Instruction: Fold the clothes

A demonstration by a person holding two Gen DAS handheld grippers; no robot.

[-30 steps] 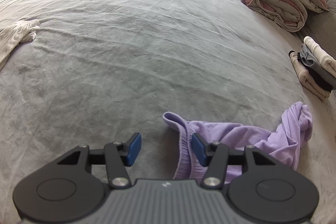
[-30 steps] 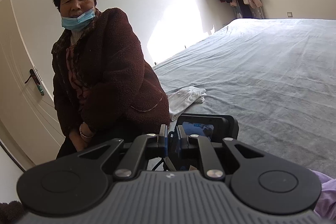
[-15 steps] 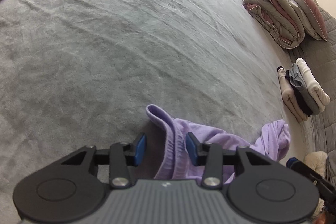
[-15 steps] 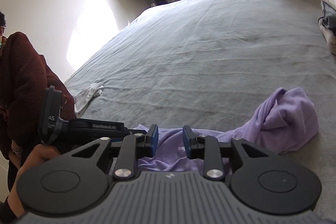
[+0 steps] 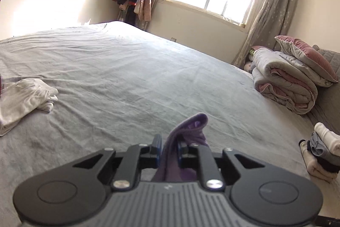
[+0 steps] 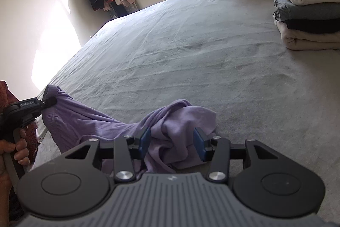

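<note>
Step in hand, as judged: picking up and spreading the purple garment (image 6: pixel 95 120) before the first fold.

Purple garment: crumpled by the near edge of the bed (image 6: pixel 212 56), one end lifted off the sheet, the rest bunched in a heap on it.

Left gripper (image 5: pixel 169 147): clamped on a hem of the garment, cloth pinched between the pads and hanging from the tip, though jaws easing apart right now. Held by a hand (image 6: pixel 14 148) at the left of the right wrist view.

Right gripper (image 6: pixel 172 143): jaws opening, set astride the bunched heap, cloth between the pads but not pinched. No grip yet.

To do it well:
- Tighten the left pinch, or expect the hem to slip out.
- Aim the right pads at one single edge or corner, not the whole wad. Cannot tell from here which fold is the matching hem, so pick a layer lying on top.
- Close fully before lifting.
- Draw both ends apart until taut, then lay flat on the bare middle of the bed.
- Steer well apart from the folded stack (image 6: pixel 308 14) at the right edge and the white garment (image 5: pixel 23 97) at the left edge.

Risk: grabbing two layers, leaving a twist.
</note>
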